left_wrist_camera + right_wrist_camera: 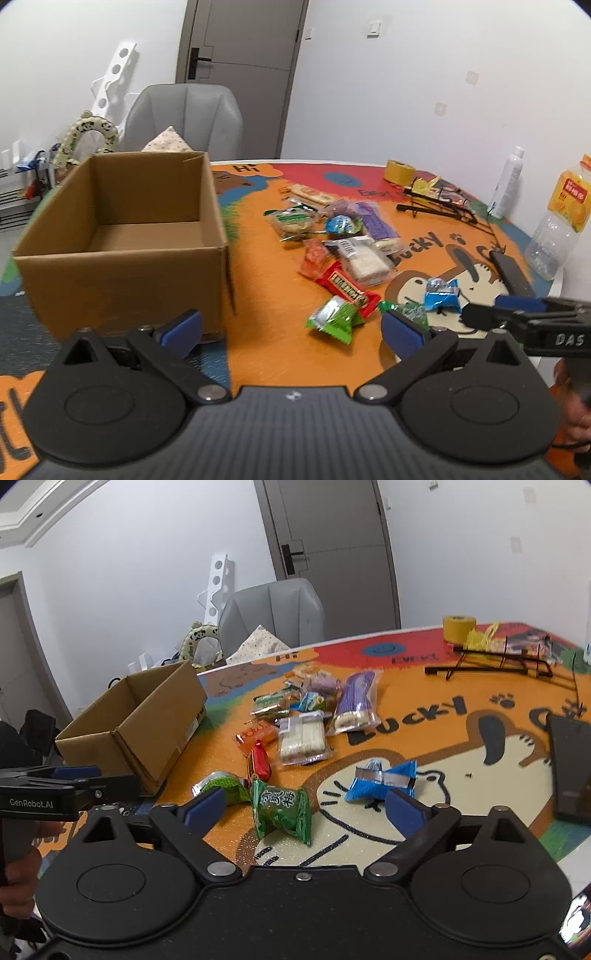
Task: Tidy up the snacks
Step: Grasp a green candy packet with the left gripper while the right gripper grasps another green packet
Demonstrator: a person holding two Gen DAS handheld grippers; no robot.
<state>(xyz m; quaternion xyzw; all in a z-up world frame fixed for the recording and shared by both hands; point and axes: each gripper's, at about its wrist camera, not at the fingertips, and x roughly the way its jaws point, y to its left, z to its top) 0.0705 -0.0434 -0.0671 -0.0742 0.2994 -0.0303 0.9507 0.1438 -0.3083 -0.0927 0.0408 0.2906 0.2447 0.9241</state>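
Barely starting: cardboard box (122, 236) is sitting empty, snacks (303, 734) lying all over the bench (461, 786), both hand-held grippers (291, 328) (304, 808) hanging wide, gripping nothing

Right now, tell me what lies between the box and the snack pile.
Nothing: in the left wrist view, only bare orange mat separates the box from the snack pile.

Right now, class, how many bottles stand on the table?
2, both at the table's far right edge in the left wrist view: a white bottle further back, and a clear bottle with an orange label nearer. Others may lie outside the view.
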